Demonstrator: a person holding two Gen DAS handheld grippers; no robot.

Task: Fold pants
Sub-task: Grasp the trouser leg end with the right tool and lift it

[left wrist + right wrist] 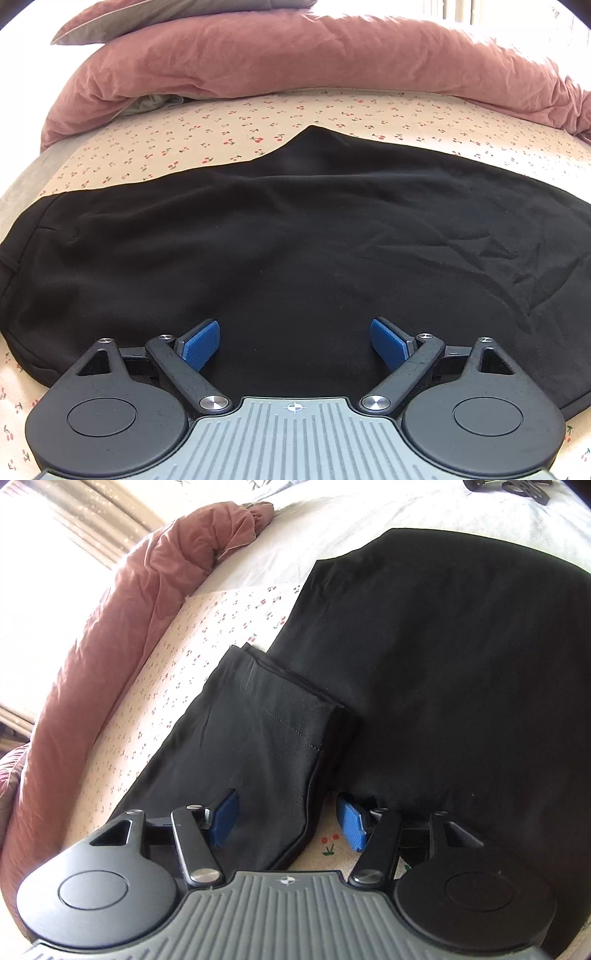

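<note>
Left wrist view shows the black soft-fabric pants (295,240) spread across the cherry-print bed sheet (184,147) below a rolled dusty-pink duvet (295,55), left gripper (295,343) released above them, while the right gripper (284,823), spread, straddles a folded leg's edge

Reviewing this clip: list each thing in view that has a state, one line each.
black pants: lying on the bed, partly folded, wrinkled, one leg end sticking out
left hand-held gripper: open, empty, over the pants
right hand-held gripper: open, straddling the leg's edge
pink duvet: bunched along the bed's far side
</note>
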